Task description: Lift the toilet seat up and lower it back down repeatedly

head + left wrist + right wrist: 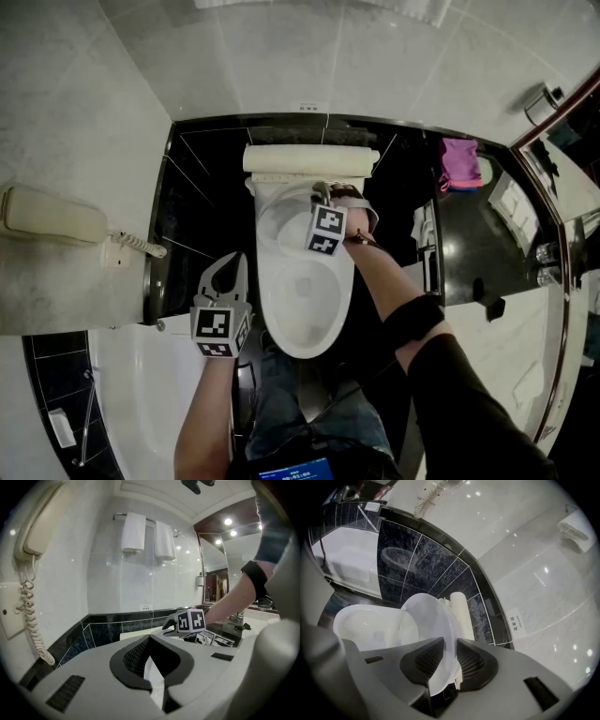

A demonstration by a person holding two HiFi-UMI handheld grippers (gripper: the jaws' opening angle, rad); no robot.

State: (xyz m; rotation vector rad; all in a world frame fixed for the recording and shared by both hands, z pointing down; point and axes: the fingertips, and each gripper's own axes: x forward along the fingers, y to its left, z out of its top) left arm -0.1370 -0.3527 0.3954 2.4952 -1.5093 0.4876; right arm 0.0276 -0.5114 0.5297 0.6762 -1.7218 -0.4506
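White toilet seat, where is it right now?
In the right gripper view, the white plastic toilet seat stands raised, clamped in the jaws of the right gripper, right of the white bowl.

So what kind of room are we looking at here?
A bathroom, most likely in a hotel. There's a toilet with its toilet seat tipped up, folded towels hanging up high, and a wall-mounted corded phone beside the toilet, which you rarely see in a home.

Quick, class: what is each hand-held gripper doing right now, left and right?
Left hand-held gripper: open, empty.
Right hand-held gripper: closed on the rim of the white plastic toilet seat.
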